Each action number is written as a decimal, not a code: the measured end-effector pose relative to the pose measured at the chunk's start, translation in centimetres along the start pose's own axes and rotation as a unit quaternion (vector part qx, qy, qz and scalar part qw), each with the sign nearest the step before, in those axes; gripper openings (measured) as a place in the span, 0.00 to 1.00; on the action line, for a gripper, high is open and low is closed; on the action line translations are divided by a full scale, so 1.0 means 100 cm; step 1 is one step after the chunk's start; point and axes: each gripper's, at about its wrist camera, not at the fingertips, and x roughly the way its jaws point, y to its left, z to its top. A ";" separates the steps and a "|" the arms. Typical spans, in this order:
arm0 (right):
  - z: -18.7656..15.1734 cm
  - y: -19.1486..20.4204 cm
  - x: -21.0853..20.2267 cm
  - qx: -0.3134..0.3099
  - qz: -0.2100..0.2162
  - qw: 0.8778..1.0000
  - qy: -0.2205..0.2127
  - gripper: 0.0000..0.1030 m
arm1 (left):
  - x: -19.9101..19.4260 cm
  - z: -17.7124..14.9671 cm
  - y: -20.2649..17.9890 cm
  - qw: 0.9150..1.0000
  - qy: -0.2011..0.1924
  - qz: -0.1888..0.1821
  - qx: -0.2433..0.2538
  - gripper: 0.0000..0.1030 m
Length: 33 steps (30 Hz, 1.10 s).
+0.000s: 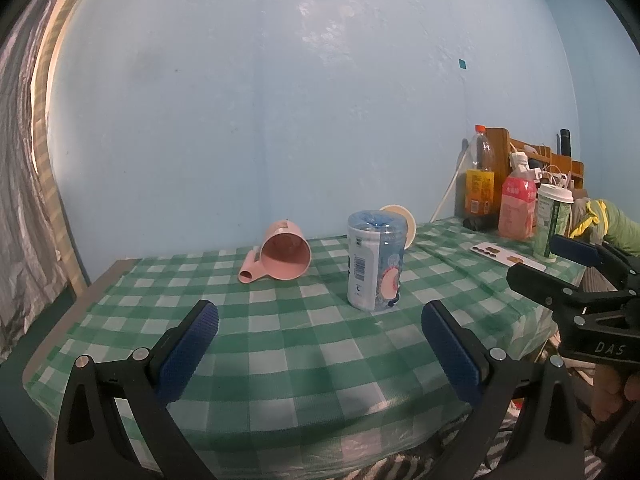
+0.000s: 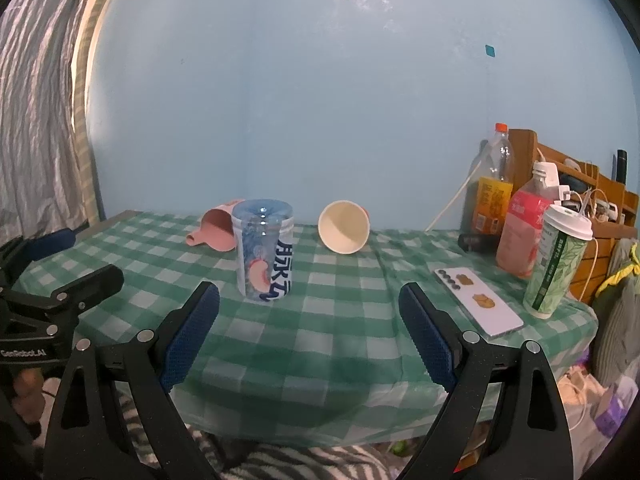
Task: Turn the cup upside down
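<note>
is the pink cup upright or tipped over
Tipped over. The pink cup lies on its side on the checked cloth, its open mouth facing the camera and its handle resting on the cloth at its left.

You are seeing dim, bluish light, glare glowing on the wall [image 1: 320, 32], fisheye edges bending and darkening, soft shadows lying on the tabletop [image 2: 340, 356].
</note>
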 end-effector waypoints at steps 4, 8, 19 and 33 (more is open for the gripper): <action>0.000 0.001 0.000 -0.001 0.000 1.000 0.001 0.87 | 0.001 0.000 0.001 1.000 0.001 0.003 0.004 1.00; -0.001 0.002 0.000 -0.003 0.001 1.000 0.004 0.87 | 0.002 -0.001 0.000 1.000 0.005 0.011 0.009 1.00; -0.001 0.005 0.001 -0.005 0.002 1.000 0.006 0.87 | 0.002 -0.002 -0.003 1.000 0.006 0.021 0.021 1.00; -0.003 0.009 0.005 -0.008 0.004 1.000 0.013 0.87 | 0.005 -0.002 -0.006 0.999 0.014 0.014 0.035 1.00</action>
